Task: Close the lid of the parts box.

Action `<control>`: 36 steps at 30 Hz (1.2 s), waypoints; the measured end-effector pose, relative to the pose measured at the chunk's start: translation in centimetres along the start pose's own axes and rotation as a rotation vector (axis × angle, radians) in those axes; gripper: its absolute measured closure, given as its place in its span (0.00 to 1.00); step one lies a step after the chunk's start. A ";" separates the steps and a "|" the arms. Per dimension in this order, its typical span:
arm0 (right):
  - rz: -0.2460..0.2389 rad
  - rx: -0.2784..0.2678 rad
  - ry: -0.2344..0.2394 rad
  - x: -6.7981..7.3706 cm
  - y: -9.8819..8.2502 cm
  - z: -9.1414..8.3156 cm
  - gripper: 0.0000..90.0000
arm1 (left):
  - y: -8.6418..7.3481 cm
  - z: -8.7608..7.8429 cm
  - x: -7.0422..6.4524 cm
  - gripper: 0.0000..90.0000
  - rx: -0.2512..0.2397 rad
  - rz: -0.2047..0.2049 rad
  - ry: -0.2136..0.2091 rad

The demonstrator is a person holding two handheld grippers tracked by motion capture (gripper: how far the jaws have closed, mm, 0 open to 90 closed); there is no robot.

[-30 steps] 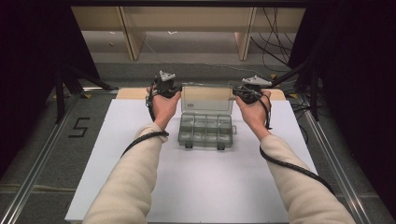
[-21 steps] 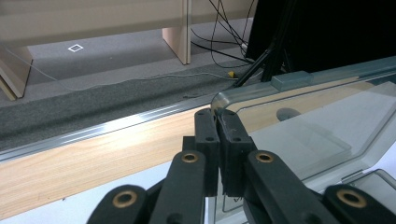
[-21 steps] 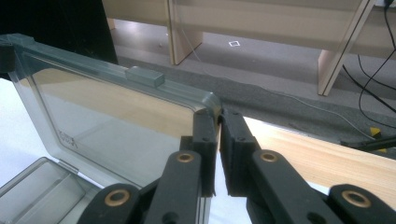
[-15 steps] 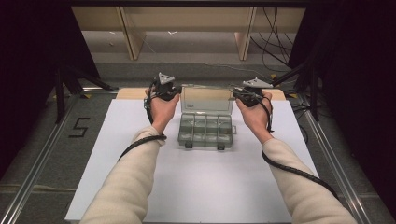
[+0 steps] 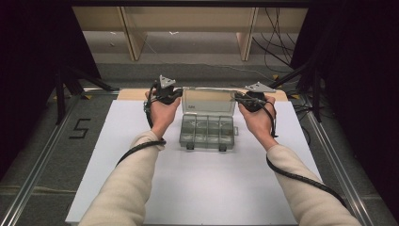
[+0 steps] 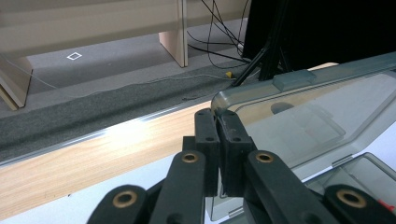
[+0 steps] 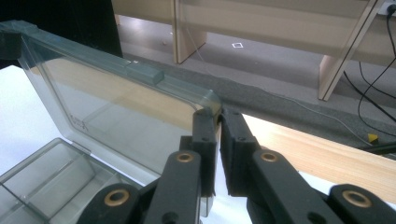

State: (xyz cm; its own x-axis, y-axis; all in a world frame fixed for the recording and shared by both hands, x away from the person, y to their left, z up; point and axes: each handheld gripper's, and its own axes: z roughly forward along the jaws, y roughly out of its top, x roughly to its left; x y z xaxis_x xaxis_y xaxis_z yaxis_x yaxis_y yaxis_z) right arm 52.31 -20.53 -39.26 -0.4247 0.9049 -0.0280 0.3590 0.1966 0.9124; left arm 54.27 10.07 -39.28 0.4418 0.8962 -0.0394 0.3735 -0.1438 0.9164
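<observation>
- White board (image 5: 197, 188) fills the lower middle of the high view, unchanged from the earlier frames.
- Clear plastic organiser box (image 5: 207, 133) lies at the frame's centre, its lid (image 5: 208, 100) upright as before.
- Left gripper (image 5: 170, 95), left of the lid, stays clamped on the lid's upper corner; in the left gripper view that edge sits between the jaws.
- Right gripper (image 5: 241, 98) likewise keeps pinching the opposite corner.
- Compartment contents are hard to make out; both sleeves are cut off at the bottom edge.
</observation>
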 end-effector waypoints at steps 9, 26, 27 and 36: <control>0.014 0.001 0.008 0.4 -0.4 -0.7 0.95 | -0.4 -0.7 -0.3 0.97 -0.004 0.012 -0.001; -0.016 -0.010 0.007 0.9 -1.3 -1.7 0.94 | -1.3 -1.7 -0.7 0.97 -0.019 0.049 -0.006; -0.005 -0.008 0.015 1.0 -1.4 -1.8 0.94 | -1.3 -1.8 -0.7 0.97 -0.021 0.052 -0.008; -0.020 -0.022 0.014 1.4 -2.1 -2.4 0.94 | -2.0 -2.4 -0.9 0.97 -0.027 0.076 -0.009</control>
State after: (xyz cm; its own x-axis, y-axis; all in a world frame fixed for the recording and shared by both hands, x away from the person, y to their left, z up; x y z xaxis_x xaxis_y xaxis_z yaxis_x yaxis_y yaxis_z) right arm 48.95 -20.57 -40.27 -0.4434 0.8954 -0.0402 0.3321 0.2058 0.9205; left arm 51.15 10.53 -40.08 0.4759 0.8791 0.0275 0.3166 -0.2004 0.9272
